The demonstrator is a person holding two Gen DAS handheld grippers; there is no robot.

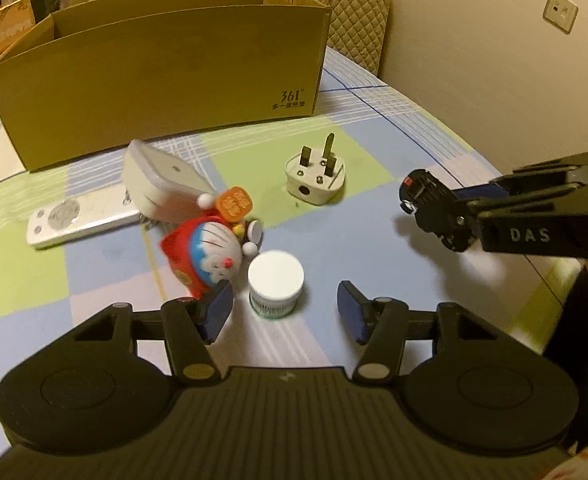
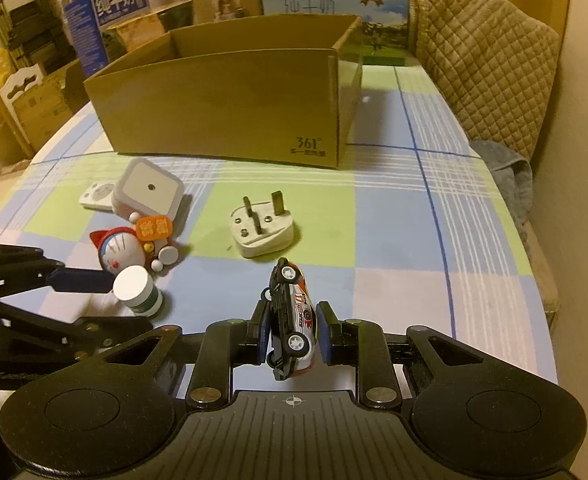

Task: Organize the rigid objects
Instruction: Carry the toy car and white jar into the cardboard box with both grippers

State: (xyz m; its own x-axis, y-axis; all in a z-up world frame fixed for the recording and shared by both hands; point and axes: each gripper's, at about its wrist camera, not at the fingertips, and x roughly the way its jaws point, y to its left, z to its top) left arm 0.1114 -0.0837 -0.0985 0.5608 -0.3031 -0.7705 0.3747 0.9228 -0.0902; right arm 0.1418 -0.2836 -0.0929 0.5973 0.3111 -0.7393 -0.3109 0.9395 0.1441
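The right gripper [image 2: 291, 338] clamps a toy car [image 2: 291, 320] above the checked tablecloth [image 2: 394, 220], short of the cardboard box [image 2: 221, 108], while the left gripper [image 1: 283, 314] (jaws apart) straddles the small white jar [image 1: 275, 284].

Cardboard box [image 2: 221, 104] sits at the back of the worktop [image 2: 394, 216]. In front of it, left: square adapter [image 2: 149, 194] lying on a remote [image 2: 95, 196], cat figurine [image 2: 123, 252] just before them, small jar [image 2: 137, 290] nearest. Wall plug [image 2: 259, 232] lies prongs up to the right, apart. Toy car [image 2: 291, 320] is raised off the worktop, nearest, right of the jar.
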